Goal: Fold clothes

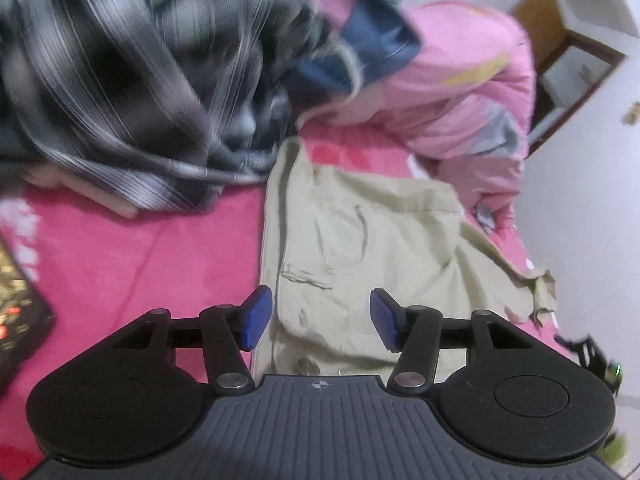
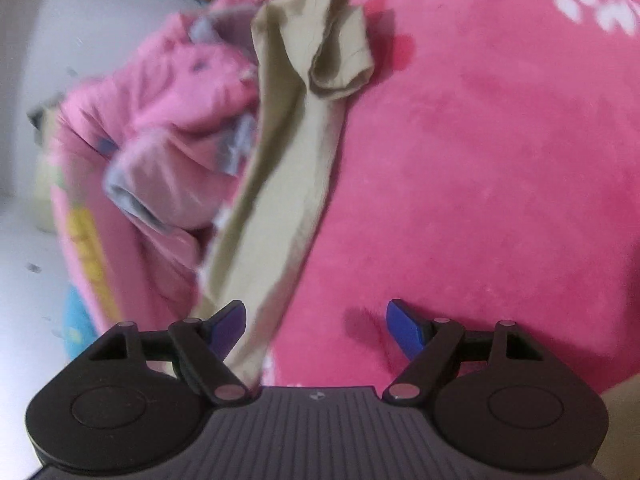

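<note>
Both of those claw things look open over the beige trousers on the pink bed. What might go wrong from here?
The beige trousers lie bunched, so the open left gripper may pinch only one layer. In the right view, a trouser leg runs past the open right gripper beside the pink jacket; a grab could catch both. The plaid garment crowds the folding space.

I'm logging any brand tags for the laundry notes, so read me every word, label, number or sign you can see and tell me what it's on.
No text can be read in either view.
Pink jacket: yellow print on it, too blurred to read.
Dark item at the left edge of the bed: gold and red markings, too blurred to read.
Khaki trousers: no label visible.
Left gripper: only a small crosshair mark on its body, no words.
</note>
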The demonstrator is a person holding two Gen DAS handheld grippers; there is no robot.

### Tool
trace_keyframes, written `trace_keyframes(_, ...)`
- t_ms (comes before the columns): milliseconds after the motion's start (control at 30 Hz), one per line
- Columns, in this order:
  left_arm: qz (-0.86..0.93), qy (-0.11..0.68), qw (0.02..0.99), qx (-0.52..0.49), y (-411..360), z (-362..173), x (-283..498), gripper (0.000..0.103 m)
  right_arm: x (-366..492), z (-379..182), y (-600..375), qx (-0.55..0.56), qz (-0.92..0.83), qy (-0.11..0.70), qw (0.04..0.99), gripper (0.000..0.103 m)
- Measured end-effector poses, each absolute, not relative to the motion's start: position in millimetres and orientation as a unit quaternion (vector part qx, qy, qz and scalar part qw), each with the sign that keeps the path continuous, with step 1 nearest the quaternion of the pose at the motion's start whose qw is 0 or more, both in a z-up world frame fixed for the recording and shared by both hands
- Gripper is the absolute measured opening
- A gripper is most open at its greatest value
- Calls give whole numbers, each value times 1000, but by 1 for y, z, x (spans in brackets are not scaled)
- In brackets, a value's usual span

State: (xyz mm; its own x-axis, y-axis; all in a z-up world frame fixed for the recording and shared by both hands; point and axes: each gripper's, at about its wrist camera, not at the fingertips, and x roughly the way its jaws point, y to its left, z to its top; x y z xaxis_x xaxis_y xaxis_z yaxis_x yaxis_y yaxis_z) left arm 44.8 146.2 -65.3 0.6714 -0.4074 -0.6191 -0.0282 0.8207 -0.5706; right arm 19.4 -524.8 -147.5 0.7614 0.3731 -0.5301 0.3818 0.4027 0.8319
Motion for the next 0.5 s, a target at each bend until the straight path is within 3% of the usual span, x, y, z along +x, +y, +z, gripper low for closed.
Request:
trace_keyframes(200, -83, 435, 846, -297, 141, -92, 82, 54, 12, -157, -519, 540, 19, 300, 786, 80)
trace_keyframes(400, -69, 409, 859, -301, 134, -105, 104, 52, 0, -159, -517, 526, 35, 270, 806, 80)
trace_keyframes(500, -69, 403, 860, -304, 129, -106, 110, 35, -5, -160, -516, 519, 40, 260, 813, 80)
